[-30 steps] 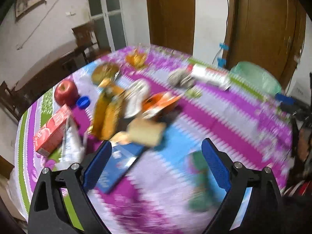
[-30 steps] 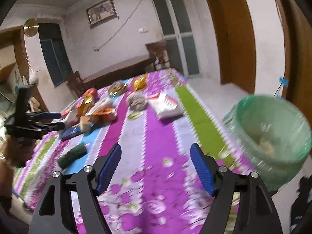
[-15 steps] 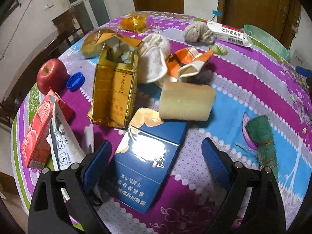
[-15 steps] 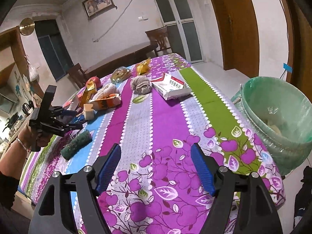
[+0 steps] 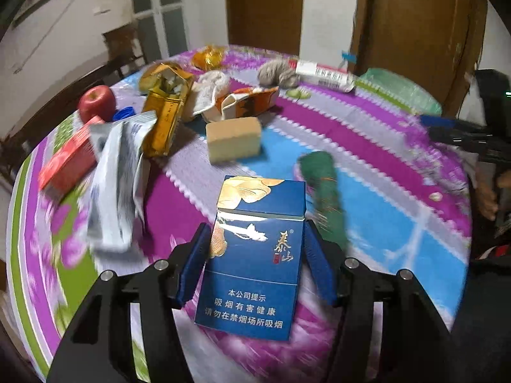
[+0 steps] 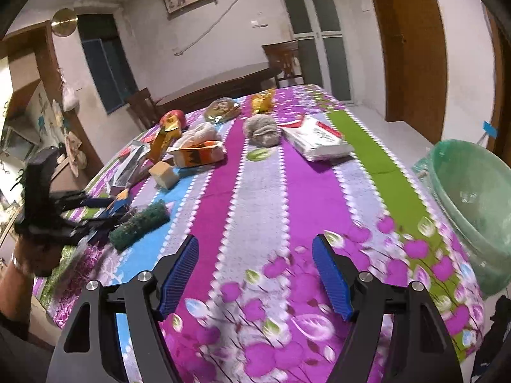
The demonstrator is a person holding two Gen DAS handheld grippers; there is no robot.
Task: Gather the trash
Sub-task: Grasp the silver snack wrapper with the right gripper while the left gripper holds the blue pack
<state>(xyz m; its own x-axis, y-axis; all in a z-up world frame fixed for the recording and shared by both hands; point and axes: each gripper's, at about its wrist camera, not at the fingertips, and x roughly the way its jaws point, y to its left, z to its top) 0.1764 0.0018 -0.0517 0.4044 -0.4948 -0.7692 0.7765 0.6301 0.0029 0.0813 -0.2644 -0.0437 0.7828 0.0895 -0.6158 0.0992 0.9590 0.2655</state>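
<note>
**Left gripper closing on blue cigarette pack; bin well apart**

While the left gripper [image 5: 255,255] straddles the blue cigarette pack [image 5: 252,265], its jaws are closing, with the pack between the blue pads; a slim gap appears to remain on each side, so a firm hold is not confirmed. The pack lies flat on the table [image 5: 399,223], at the near edge of the litter, just beside a green scouring pad [image 5: 322,191]. The right gripper [image 6: 255,277] hangs half-wide and empty over bare cloth, near the green-lined waste bin [image 6: 472,198] beyond the table's edge.

Assessment: the step in hand is the pick-up of the pack. Next, the pads must seat squarely on its long sides before any lift; the cardboard may crush or slip. Carriage across the table to the bin follows. A gold carton [image 5: 166,121], wrappers and an apple [image 5: 97,102] remain on the table.
</note>
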